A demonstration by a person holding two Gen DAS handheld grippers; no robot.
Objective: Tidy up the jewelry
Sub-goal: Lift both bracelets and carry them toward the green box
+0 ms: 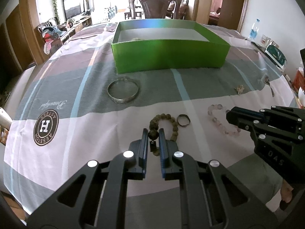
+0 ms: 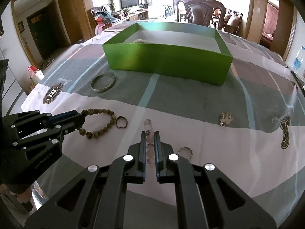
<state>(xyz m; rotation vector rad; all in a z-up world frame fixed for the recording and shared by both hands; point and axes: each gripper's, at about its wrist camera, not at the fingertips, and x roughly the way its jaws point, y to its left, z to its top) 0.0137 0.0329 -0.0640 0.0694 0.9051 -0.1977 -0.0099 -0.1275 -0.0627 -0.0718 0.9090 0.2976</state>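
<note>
Green box (image 1: pixel 169 56) lies straight ahead of both my grippers, well beyond the beads, long side facing me. My left gripper (image 1: pixel 154 133) is clenched on the brown bead bracelet (image 1: pixel 172 123); my right gripper (image 2: pixel 150 135) is clenched on the pink bead bracelet (image 2: pixel 148 125) (both strands on the cloth (image 1: pixel 95 133)). Neither seems nearer, I'd judge.

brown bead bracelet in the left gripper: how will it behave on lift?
Probably floppy: the brown bead bracelet is a string of separate round beads lying in an uneven loop, so it should sag and swing from the left gripper. Pinched on a single round bead, it could slip. Likely light; the small pendant between the fingers may dangle.
</note>
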